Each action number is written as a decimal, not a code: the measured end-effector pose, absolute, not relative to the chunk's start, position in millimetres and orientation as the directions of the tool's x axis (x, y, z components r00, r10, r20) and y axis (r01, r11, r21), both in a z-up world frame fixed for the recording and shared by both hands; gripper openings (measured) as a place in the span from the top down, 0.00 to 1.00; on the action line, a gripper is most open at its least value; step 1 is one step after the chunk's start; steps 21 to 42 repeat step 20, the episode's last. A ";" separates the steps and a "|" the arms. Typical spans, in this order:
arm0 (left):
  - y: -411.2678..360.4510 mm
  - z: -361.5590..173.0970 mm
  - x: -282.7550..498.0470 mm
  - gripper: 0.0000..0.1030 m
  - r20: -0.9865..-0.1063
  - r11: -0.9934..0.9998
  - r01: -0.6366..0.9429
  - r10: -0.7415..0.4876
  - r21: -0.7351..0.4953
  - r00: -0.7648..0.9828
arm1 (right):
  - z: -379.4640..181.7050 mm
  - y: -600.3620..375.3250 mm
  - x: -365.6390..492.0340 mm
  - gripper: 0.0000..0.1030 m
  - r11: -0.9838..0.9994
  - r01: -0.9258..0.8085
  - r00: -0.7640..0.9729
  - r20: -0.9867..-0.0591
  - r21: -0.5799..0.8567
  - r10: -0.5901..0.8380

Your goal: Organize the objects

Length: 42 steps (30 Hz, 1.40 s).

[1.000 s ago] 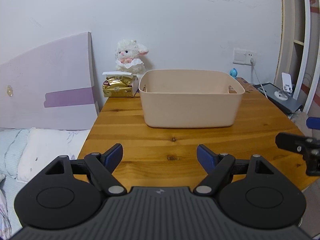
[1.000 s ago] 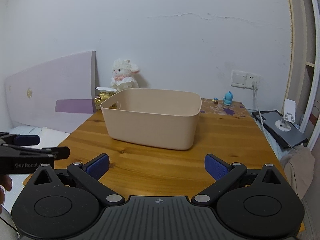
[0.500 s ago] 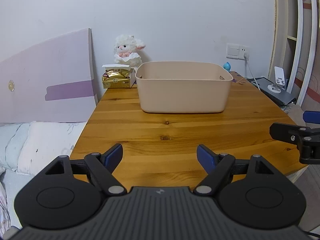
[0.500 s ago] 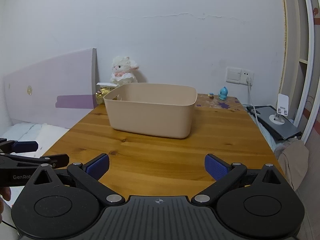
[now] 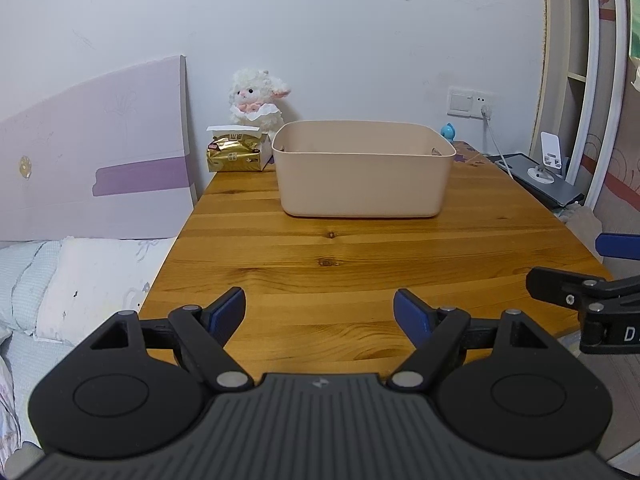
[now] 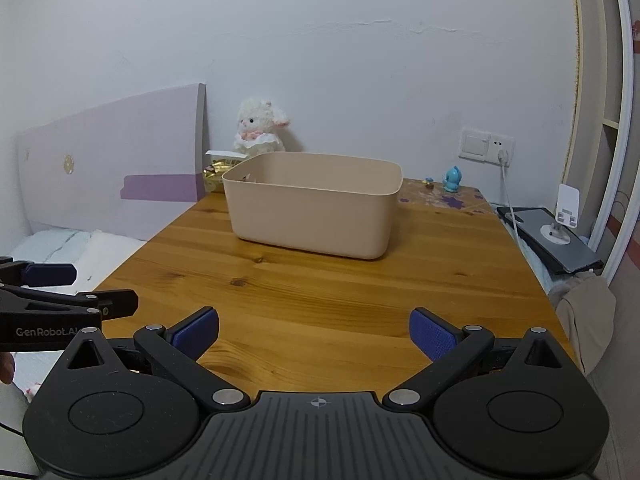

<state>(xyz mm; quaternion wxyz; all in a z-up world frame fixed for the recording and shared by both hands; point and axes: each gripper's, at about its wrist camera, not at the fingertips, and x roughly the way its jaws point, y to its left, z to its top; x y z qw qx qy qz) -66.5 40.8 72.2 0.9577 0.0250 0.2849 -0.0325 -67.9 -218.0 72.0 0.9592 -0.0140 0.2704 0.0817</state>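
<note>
Two tongs, both spread wide and pinching nothing: left gripper [image 5: 319, 307] low over the near edge of the wooden table [image 5: 360, 272], right gripper [image 6: 314, 330] beside it at the same edge, blue pads [image 6: 432, 338] well apart on each. Each also seen side-on at the rim of the other's view — right gripper [image 5: 580, 292], left gripper [image 6: 68, 300].

One beige bin [image 5: 362, 174] — standing upright toward the far half of the table, well apart from both tongs. Contents mostly hidden behind the near wall; only a small scrap of something glimpsed at the inner left end in the right wrist view, too small to tell.

Behind the bin, against the wall: one white plush lamb [image 5: 258, 102] sitting up, one gold tissue pack [image 5: 234, 154] just beside the bin's left rear corner, one small blue figurine [image 6: 452, 179] at the far right corner near a scatter of purple stickers [image 6: 450, 200]. One wall socket [image 6: 486, 146] with a white cable plugged in. One dark tablet-like slab [image 6: 552, 240] carrying a white stand off the table's right side. One lilac headboard [image 5: 100, 172] on the left, pale bedding [image 5: 60, 280] below it.
</note>
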 end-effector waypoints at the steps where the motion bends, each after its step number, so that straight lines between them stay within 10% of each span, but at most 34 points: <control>1: 41.1 73.0 -67.2 0.20 -0.547 0.997 0.077 -0.050 0.027 0.836 | 71.9 -219.0 -68.1 0.00 0.987 -0.162 0.841 -0.521 0.022 0.149; 42: 43.4 74.9 -67.8 0.16 -0.549 0.998 0.059 -0.029 0.037 0.835 | 59.1 -227.0 -54.3 0.00 0.983 -0.174 0.806 -0.566 0.054 0.173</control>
